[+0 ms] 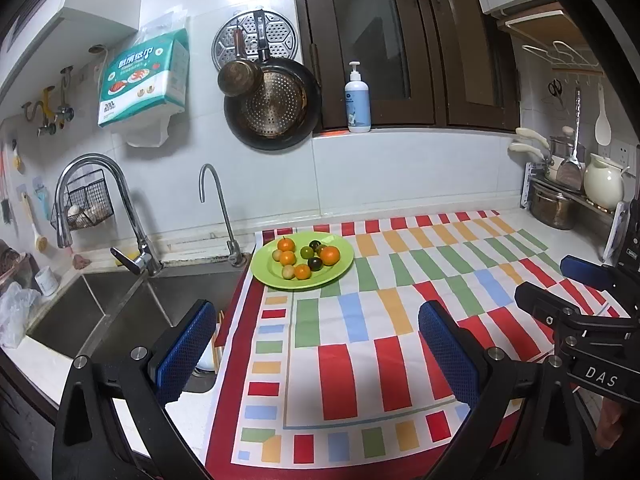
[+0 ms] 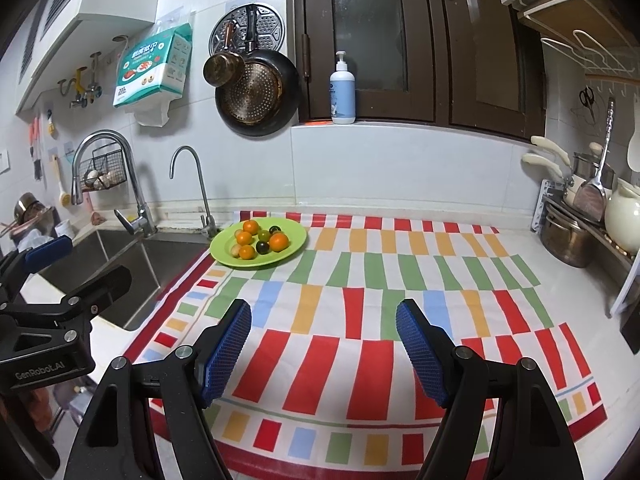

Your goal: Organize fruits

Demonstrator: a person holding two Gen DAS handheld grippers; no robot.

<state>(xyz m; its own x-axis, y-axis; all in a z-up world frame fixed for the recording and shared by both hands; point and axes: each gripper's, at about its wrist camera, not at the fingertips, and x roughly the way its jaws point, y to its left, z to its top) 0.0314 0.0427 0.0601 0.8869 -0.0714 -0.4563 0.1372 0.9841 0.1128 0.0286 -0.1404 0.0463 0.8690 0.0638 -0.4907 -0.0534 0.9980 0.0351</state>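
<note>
A green plate [image 1: 340, 268] sits at the far left corner of a colourful checked mat [image 1: 360, 344], next to the sink. It holds several small orange fruits [image 1: 330, 255] and several dark green ones [image 1: 315, 264]. The plate [image 2: 296, 246] and its fruits [image 2: 279, 241] also show in the right wrist view. My left gripper [image 1: 318, 320] is open and empty, well short of the plate. My right gripper [image 2: 324, 320] is open and empty over the mat, to the right of the left one.
A steel sink [image 1: 120, 316] with two taps [image 1: 132, 216] lies left of the mat. Pans [image 1: 276, 108] hang on the tiled wall. A soap bottle [image 1: 357, 100] stands on the sill. A rack with pots and a white jug [image 2: 624, 216] stands at the right.
</note>
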